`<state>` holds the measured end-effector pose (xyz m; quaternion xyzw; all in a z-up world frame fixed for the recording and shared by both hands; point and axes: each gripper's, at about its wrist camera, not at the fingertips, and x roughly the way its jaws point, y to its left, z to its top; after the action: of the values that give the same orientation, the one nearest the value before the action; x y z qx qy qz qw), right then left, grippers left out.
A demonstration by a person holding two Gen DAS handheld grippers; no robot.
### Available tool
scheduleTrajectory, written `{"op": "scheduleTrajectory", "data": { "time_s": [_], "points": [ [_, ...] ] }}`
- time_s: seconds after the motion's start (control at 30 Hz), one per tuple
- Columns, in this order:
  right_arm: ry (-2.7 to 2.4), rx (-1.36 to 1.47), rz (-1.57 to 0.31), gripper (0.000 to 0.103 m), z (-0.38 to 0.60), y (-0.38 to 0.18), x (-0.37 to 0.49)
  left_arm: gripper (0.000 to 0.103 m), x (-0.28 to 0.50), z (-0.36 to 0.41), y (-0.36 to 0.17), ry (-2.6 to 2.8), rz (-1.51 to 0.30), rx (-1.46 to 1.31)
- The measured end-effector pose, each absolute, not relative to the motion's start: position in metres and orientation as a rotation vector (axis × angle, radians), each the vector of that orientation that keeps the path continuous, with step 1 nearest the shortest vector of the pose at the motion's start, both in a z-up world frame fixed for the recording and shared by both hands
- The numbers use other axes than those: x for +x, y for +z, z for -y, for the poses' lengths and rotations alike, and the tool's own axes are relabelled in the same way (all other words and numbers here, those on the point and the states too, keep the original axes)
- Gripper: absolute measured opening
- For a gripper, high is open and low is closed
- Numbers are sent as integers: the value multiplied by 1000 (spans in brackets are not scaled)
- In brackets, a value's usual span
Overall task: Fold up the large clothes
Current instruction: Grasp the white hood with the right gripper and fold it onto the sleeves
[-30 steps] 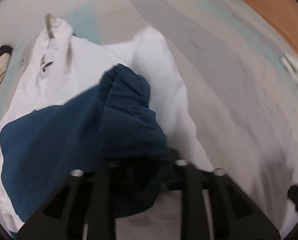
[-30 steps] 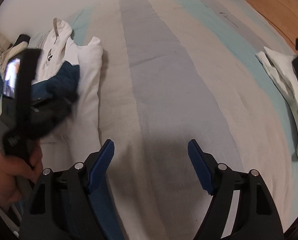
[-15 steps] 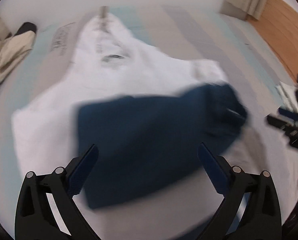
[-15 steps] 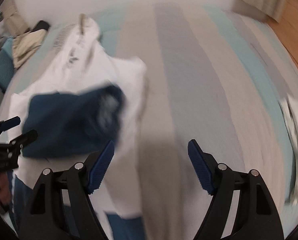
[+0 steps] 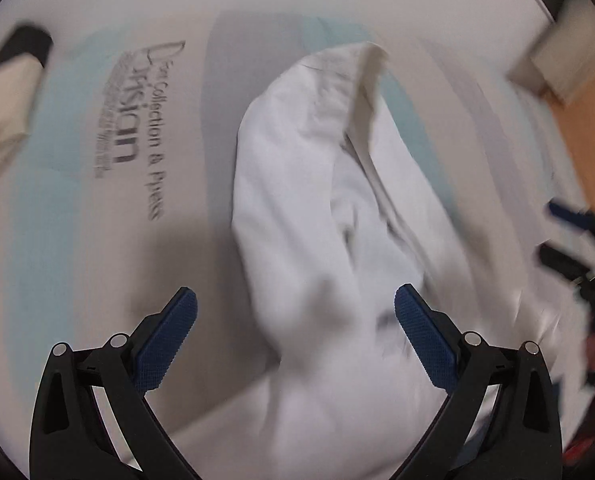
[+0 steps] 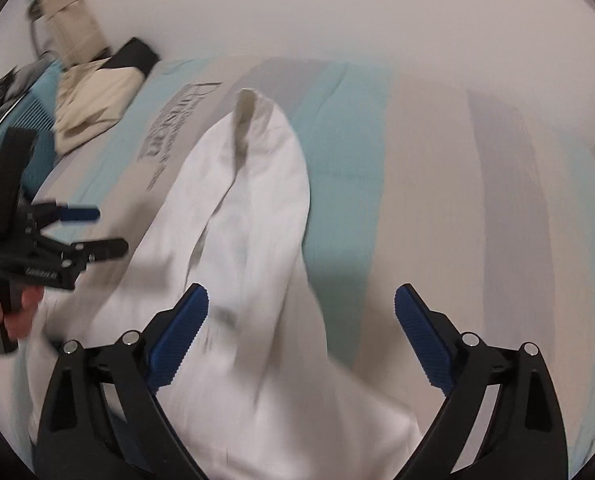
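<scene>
A white garment [image 5: 321,216] lies on the striped bed sheet [image 5: 77,220], its collar end pointing away from me; it also shows in the right wrist view [image 6: 253,240]. My left gripper [image 5: 295,312] is open and empty, hovering over the garment's near part. My right gripper [image 6: 301,312] is open and empty, above the garment's right edge. The left gripper also shows at the left of the right wrist view [image 6: 93,230], held in a hand. The dark blue sleeve is out of sight.
The sheet carries printed lettering [image 5: 137,128] left of the garment. Beige and black clothes [image 6: 97,92] are piled at the far left of the bed, next to a blue object [image 6: 37,120]. A wooden floor [image 5: 589,128] shows to the right. A pale wall [image 6: 337,8] stands behind the bed.
My left gripper has let go of the dark blue sleeve and opened. Both grippers have swung toward the garment's collar end, and the blue sleeve has left both views.
</scene>
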<state>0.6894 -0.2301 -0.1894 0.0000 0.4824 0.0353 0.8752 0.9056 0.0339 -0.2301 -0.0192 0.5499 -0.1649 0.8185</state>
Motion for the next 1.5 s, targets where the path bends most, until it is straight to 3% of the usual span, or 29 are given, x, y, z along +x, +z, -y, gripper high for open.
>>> {"op": "scheduleTrajectory", "data": {
  "time_s": [0.07, 0.2, 0.37, 0.53, 0.73, 0.8, 0.93, 1.03, 1.23, 1.5],
  "points": [
    [76, 39, -1016, 89, 232, -201, 721, 97, 931, -35, -238, -335, -1158, -84],
    [115, 144, -1049, 73, 238, -223, 770, 95, 963, -31, -257, -320, -1193, -73],
    [112, 115, -1104, 68, 233, -246, 799, 94, 984, -27, -273, -355, -1209, -7],
    [127, 210, -1136, 66, 239, -268, 806, 94, 1002, -47, -298, -389, -1271, -195],
    [138, 259, -1164, 43, 237, -282, 817, 88, 1011, -41, -314, -353, -1298, -203],
    [135, 275, -1155, 29, 237, -281, 817, 82, 1013, -38, -315, -332, -1301, -191],
    [128, 302, -1134, 9, 237, -272, 814, 24, 1016, -34, -305, -377, -1273, -187],
    [124, 282, -1106, 3, 236, -261, 807, 8, 1005, -30, -292, -376, -1213, -180],
    [130, 204, -947, 2, 230, -208, 759, 5, 948, -39, -239, -369, -976, -207],
    [182, 69, -791, 1, 204, -165, 612, 4, 824, -43, -200, -371, -771, -139]
  ]
}}
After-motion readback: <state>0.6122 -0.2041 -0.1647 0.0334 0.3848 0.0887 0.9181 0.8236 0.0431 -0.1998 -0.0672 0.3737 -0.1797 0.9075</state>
